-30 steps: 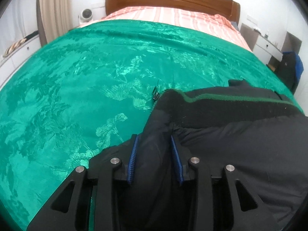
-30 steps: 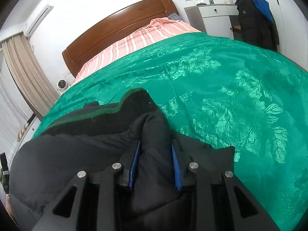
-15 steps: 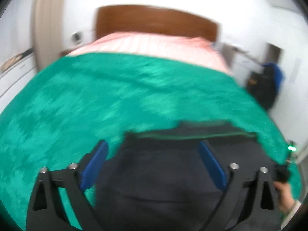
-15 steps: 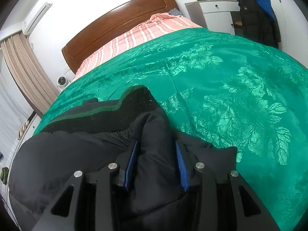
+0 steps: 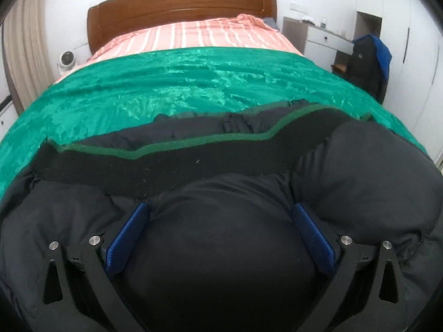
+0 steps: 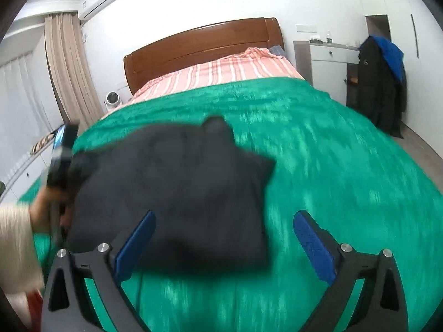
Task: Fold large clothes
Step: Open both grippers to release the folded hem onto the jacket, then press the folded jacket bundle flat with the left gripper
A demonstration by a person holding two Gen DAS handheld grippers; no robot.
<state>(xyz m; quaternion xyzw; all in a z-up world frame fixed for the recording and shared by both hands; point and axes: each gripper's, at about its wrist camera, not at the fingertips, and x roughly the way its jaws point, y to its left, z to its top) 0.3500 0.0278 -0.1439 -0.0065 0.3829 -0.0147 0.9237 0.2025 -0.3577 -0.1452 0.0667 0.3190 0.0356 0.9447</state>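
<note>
With both grippers' jaws spread and pinching nothing, we should press the left gripper (image 5: 220, 232) flat on the folded black down jacket (image 6: 177, 193), squeezing air out evenly.

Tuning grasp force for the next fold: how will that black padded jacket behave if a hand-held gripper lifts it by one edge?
Probably floppy: the jacket lies slumped in soft folds on the green bedspread. Likely light for its bulk, since its puffy panels bulge. The smooth shell may slip, so pinching the ribbed hem seems safer.
</note>
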